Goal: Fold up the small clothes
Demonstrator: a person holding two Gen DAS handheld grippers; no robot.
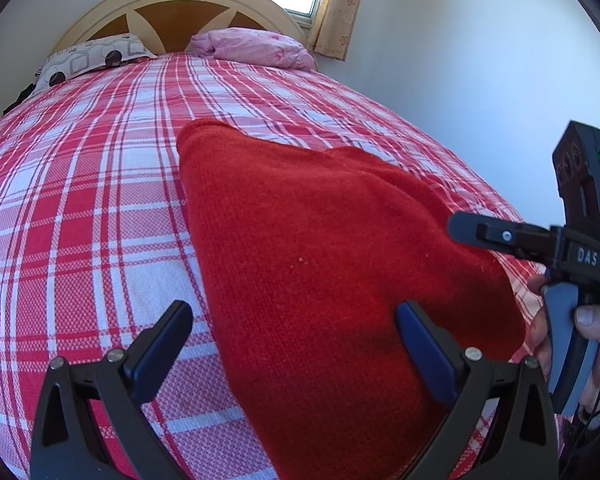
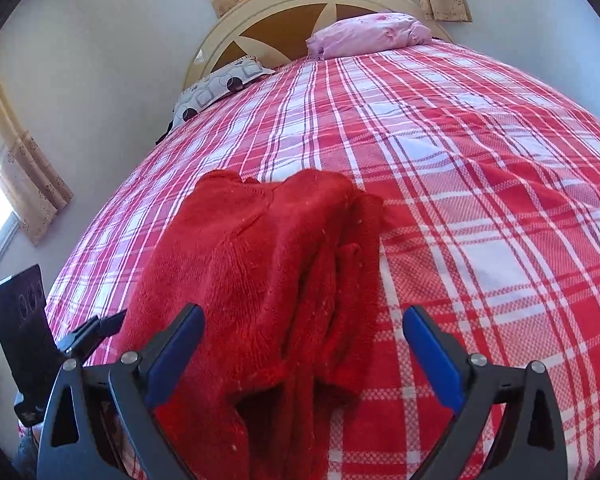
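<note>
- Nearest the camera: the right gripper [image 2: 302, 354], its blue-padded fingers [image 2: 432, 356] spread wide, clamped on nothing. The near hem of the red sweater [image 2: 268, 280] lies between and beneath them; the pads do not press it.
- The left gripper [image 1: 294, 354] likewise stands with fingers well apart, holding nothing. One finger sits over the sweater, the other over the bare bedspread [image 1: 80, 200].
- Location: the sweater lies on the red-and-white plaid bedspread, at the near end of the bed, well apart from the patterned pillow [image 2: 220, 84] and the pink bundle [image 2: 368, 36] by the headboard.
- Orientation: its long axis runs from the near edge of the bed towards the headboard. The far end is narrower, with what looks like a neckline. It appears already doubled lengthwise; lumpy layers show along its right side.
- Handling, as a judgement: a soft, fuzzy knit, light and limp, not fragile. It will sag and bunch rather than hold a crease, and layers may slip apart if pinched singly.
- Recommended hold: the two near corners of the hem, pinching all layers together.
</note>
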